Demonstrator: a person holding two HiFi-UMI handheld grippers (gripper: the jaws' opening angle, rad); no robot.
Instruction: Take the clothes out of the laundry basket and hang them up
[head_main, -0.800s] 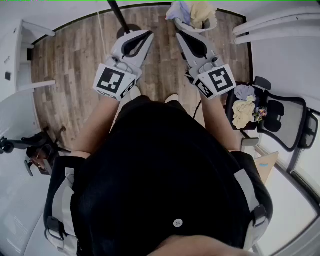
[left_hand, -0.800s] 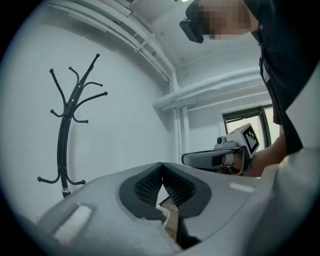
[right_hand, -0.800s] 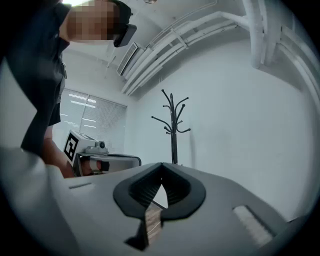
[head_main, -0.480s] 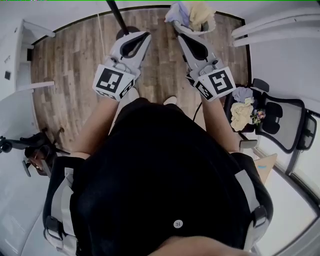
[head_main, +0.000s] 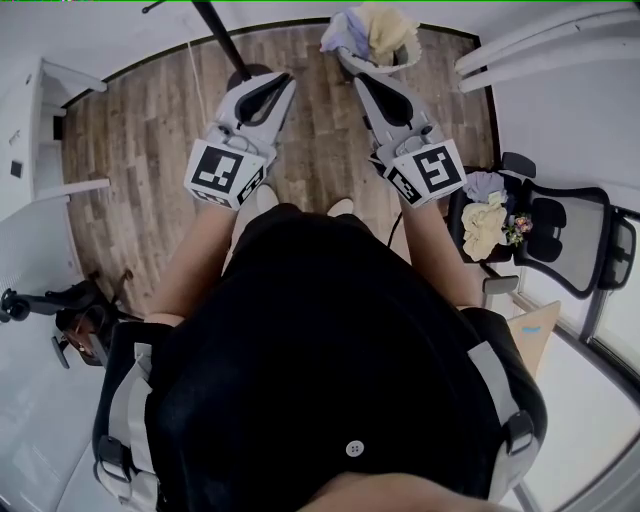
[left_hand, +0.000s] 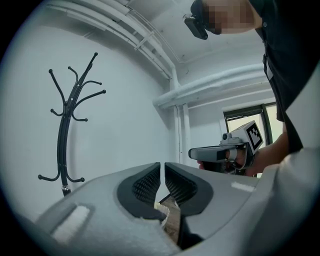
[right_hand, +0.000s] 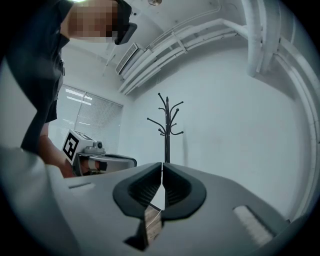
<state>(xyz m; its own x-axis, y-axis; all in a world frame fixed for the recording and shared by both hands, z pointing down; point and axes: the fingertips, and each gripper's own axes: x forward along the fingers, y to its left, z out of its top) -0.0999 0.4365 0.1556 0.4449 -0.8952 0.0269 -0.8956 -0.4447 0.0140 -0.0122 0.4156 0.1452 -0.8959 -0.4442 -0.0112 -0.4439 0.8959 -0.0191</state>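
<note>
The laundry basket (head_main: 352, 57) stands on the wooden floor at the top of the head view, filled with lilac and yellow clothes (head_main: 372, 27). A black coat stand (head_main: 214, 32) rises to its left; it also shows in the left gripper view (left_hand: 66, 129) and in the right gripper view (right_hand: 167, 131). My left gripper (head_main: 287, 77) and right gripper (head_main: 358, 78) are held level side by side, short of the basket. Both are shut with nothing between the jaws, as seen in the left gripper view (left_hand: 162, 168) and the right gripper view (right_hand: 162, 167).
A black office chair (head_main: 572, 240) at the right carries a heap of pale yellow and lilac clothes (head_main: 487, 215). White furniture (head_main: 40, 120) lines the left wall. A black tripod-like device (head_main: 70, 315) sits at the lower left. White walls and pipes face both grippers.
Both grippers have drifted slightly left and down in the head view, still side by side and shut. More of the coat stand's pole shows now.
</note>
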